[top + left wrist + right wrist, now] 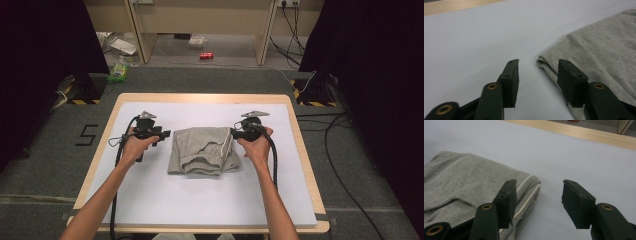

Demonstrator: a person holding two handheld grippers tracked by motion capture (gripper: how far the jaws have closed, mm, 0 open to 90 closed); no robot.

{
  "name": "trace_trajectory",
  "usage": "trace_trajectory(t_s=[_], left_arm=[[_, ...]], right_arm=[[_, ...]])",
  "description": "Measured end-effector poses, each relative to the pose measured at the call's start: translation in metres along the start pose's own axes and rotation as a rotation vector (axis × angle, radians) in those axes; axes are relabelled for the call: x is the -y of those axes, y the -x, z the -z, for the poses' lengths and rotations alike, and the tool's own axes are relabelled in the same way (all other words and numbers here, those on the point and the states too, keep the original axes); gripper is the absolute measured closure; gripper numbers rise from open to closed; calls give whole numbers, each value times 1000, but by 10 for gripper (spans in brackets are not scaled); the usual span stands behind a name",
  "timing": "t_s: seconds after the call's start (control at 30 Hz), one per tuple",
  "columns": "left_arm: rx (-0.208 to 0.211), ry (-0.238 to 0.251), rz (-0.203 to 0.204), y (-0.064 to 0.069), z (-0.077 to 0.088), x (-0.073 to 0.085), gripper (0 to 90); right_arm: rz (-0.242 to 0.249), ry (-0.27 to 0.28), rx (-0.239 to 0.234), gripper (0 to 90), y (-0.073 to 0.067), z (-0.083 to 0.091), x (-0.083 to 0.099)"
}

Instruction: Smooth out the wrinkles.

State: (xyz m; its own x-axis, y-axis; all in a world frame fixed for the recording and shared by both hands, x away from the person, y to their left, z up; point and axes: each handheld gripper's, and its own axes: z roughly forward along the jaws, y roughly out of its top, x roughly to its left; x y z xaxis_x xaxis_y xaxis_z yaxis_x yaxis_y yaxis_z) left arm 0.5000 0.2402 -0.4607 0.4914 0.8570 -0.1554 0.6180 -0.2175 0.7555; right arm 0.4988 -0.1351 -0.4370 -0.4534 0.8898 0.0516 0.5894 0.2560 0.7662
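Cloth (204, 150), a grey garment folded into a compact bundle, lay near the centre of the white sheet (200, 200) that covered the table (202, 98). In the high view the left gripper (162, 135) stood at nine o'clock of the bundle and the right gripper (234, 133) at three o'clock, each just beside a side edge. The left gripper view showed the left gripper (538, 72) with its jaws parted about halfway and nothing between them; the folded hem of the cloth (599, 55) lay just ahead, at one o'clock, with one jaw over its edge, not pressing. The right gripper view showed the right gripper (539, 197) likewise parted and empty, the cloth (469, 177) with its pale seam at ten o'clock, one jaw above the fabric.

Judging from this, folding looked largely done: the garment was doubled over, its sides roughly square, and both tongs had nothing in hold. What might remain is a final fold or some smoothing of the rumpled top layer.
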Motion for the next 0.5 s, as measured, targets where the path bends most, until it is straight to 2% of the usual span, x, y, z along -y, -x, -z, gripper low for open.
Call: trace_trajectory(t_s=[0.13,0.33,0.5], left_arm=[[18,-9,9,3,5,3,384],[22,-6,8,9,14,7,283],[30,4,-4,14,23,9,251]], right_arm=[[-2,-6,-13,379,-3,3,3],[6,-10,-32,351,-8,12,9],[20,-1,-40,348,-11,21,11]])
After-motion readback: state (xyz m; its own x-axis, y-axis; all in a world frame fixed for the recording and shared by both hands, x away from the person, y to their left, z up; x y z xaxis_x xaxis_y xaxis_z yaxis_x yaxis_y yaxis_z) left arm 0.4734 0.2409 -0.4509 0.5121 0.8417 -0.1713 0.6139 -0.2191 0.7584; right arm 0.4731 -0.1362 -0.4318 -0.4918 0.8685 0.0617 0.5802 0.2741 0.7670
